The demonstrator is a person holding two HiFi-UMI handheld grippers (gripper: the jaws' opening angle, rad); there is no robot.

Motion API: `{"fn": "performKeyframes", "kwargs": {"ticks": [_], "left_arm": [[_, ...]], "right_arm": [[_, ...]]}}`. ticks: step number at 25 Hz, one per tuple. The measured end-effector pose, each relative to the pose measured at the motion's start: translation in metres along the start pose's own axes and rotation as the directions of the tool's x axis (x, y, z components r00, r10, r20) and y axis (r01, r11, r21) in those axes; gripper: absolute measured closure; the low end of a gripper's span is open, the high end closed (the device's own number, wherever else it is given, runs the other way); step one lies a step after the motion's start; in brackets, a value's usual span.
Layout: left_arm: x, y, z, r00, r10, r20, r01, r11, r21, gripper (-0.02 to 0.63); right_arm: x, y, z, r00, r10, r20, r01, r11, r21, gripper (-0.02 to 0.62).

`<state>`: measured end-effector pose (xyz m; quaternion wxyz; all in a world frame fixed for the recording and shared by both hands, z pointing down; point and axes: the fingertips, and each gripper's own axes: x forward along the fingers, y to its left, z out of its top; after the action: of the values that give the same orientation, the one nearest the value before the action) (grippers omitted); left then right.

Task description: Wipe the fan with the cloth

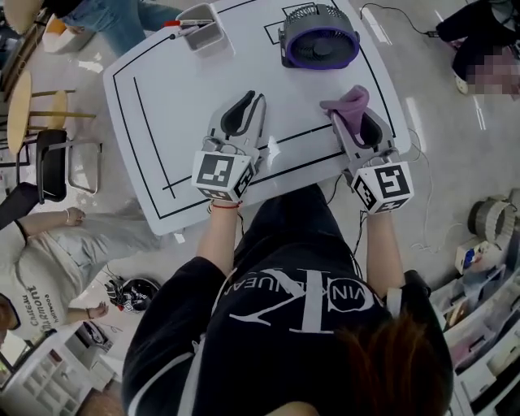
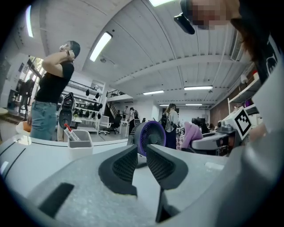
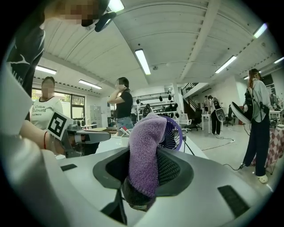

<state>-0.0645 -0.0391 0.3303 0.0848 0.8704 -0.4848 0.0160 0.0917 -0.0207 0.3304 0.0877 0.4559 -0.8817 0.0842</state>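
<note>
Cloth (image 3: 148,133) in right claw (image 1: 357,120) (fan (image 1: 319,36) ahead)

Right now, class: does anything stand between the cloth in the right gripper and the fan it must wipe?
Nothing visible does. Only bare table lies between the cloth, clamped in the right gripper, and the fan; the grey bin stands off to the left.

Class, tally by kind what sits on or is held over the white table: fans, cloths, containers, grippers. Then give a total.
Round purple-and-grey desk fan: 1
Purple fluffy cloth, clamped in the right gripper: 1
Grey rectangular container of pens: 1
Grey two-jaw grippers, counting the open left gripper: 2
Total: 5
</note>
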Motion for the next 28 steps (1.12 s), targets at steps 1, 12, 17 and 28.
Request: {"fn": "performKeyframes", "kwargs": {"ticks": [1,12,17,28], "left_arm": [[0.005,0.003,0.000,1.000,0.005,0.003,-0.005,1.000,-0.005,0.538],[0.061,0.021,-0.013,0.999,-0.037,0.000,0.037,0.999,-0.031,0.471],[0.086,0.023,-0.017,0.994,-0.111,-0.017,0.111,0.994,0.005,0.403],[0.120,0.033,-0.044,0.962,-0.230,-0.149,0.251,0.958,0.138,0.380]], "right_arm": [[0.006,-0.002,0.000,1.000,0.008,-0.002,-0.008,1.000,0.001,0.442],[0.067,-0.014,-0.011,0.979,0.102,-0.179,-0.087,0.992,0.087,0.443],[0.087,-0.006,-0.013,0.953,0.181,-0.243,-0.155,0.980,0.126,0.442],[0.114,0.004,-0.011,0.913,0.227,-0.339,-0.210,0.974,0.087,0.442]]}}
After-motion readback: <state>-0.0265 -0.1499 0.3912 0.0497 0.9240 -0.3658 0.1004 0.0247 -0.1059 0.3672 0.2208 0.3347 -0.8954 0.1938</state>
